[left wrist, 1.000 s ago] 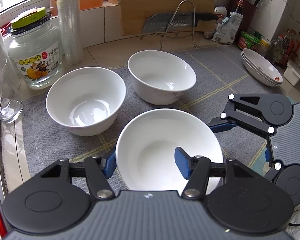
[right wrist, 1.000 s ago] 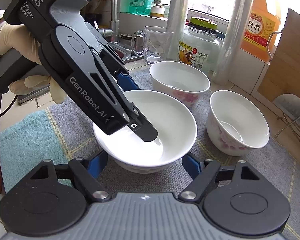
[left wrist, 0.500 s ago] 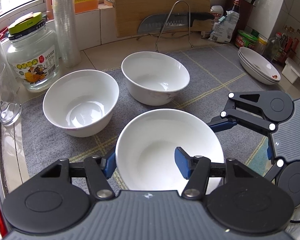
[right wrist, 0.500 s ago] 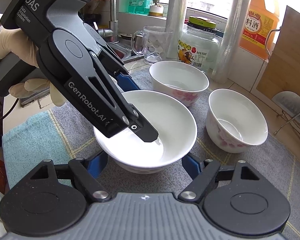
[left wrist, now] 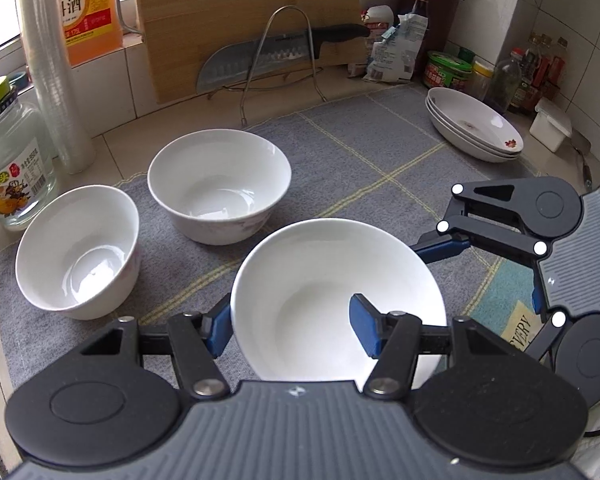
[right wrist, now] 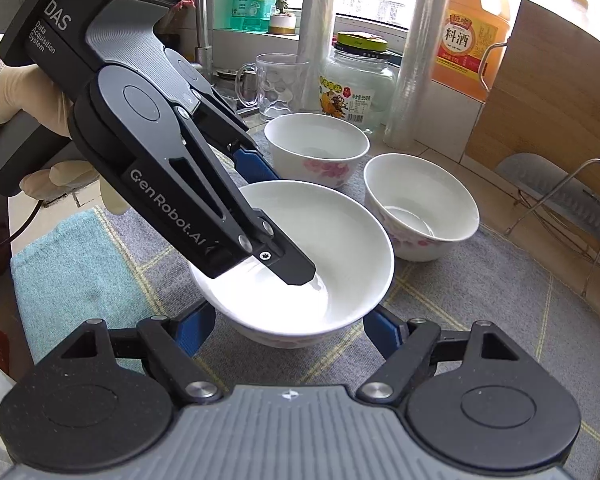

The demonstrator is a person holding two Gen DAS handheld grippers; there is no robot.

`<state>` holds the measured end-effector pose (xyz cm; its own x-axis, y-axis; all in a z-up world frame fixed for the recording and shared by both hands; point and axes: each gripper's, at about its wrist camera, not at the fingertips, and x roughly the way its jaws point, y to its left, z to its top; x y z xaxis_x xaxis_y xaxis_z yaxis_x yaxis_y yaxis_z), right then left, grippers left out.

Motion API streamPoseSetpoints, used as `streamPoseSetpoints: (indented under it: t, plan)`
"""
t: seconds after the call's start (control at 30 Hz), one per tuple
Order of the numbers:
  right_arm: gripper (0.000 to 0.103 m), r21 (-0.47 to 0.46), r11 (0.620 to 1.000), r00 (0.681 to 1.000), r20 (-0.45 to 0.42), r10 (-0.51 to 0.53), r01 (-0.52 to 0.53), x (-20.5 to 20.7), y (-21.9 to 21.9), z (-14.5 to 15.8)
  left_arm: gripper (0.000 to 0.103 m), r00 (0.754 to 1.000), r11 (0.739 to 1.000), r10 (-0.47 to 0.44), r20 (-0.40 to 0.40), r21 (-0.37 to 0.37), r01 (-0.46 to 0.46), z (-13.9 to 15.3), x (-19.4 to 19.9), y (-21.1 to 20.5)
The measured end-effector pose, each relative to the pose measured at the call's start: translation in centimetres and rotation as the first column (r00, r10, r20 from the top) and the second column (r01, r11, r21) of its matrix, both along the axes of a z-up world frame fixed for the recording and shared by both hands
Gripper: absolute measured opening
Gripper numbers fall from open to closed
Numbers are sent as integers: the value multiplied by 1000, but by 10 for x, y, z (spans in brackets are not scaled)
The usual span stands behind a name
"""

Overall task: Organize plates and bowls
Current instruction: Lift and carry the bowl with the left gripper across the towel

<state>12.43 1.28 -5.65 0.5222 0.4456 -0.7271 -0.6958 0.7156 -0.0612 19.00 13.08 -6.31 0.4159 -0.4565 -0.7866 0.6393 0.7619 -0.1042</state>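
Left tool (left wrist: 292, 330) astride bowl (left wrist: 320, 280) rim

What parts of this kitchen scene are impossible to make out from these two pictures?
- Wide bowl: near rim, left wrist view, hidden behind left tool.
- Its underside: right wrist view, hidden behind right tool.
- Glass jar: left wrist view, cut off by the edge.
- Stacked plates: count unclear, small.
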Motion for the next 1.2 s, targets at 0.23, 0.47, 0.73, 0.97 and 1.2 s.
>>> streamPoseSetpoints:
  t: [0.23,0.47,0.73,0.97,1.2]
  plan:
    - [85,-18,998,998,2,-63,63,-11,-33,3,59,998,998,-69,-2,-11,69,-1,-3,-38]
    - [85,-32,991,992,1,-129,129,-19,-64,5,59,992,991,-129,1,-18,129,-1,-4,-72]
    - [85,-39,983,984,1,-179,178,-25,-90,5,59,984,984,-177,-1,-18,177,-4,-4,-98]
    - [85,-46,978,978,-15,-206,205,-28,-102,0,60,980,979,-201,-14,-17,201,-11,-3,-112]
    - [85,-54,973,973,-31,-227,225,-29,-110,-3,60,977,977,-212,-21,-25,211,-17,-2,-121]
